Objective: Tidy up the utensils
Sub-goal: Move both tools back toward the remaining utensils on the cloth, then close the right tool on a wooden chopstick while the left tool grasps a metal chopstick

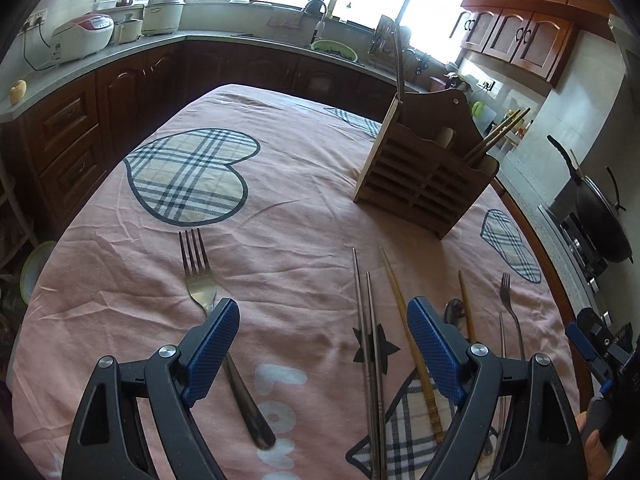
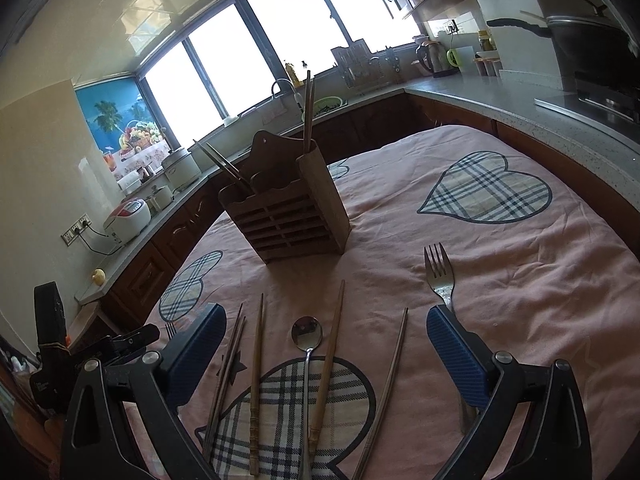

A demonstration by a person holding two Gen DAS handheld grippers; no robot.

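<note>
A wooden utensil holder [image 1: 428, 172] [image 2: 288, 208] stands on the pink tablecloth with chopsticks in its end slots. My left gripper [image 1: 323, 312] is open just above the cloth. A fork [image 1: 198, 276] runs under its left finger, and metal chopsticks [image 1: 368, 320] and a wooden chopstick [image 1: 404, 316] lie between the fingers. My right gripper [image 2: 325, 316] is open over a spoon [image 2: 307, 332], wooden chopsticks [image 2: 258, 352] and a thin chopstick [image 2: 390, 376]. Another fork [image 2: 440, 276] lies by its right finger. Nothing is held.
The table's right edge [image 1: 532, 240] runs close to a counter with a black wok [image 1: 600, 216] on a stove. Dark cabinets and a counter with a rice cooker [image 1: 82, 34] and a sink wrap around the far side. The other gripper [image 2: 120, 344] shows at the left.
</note>
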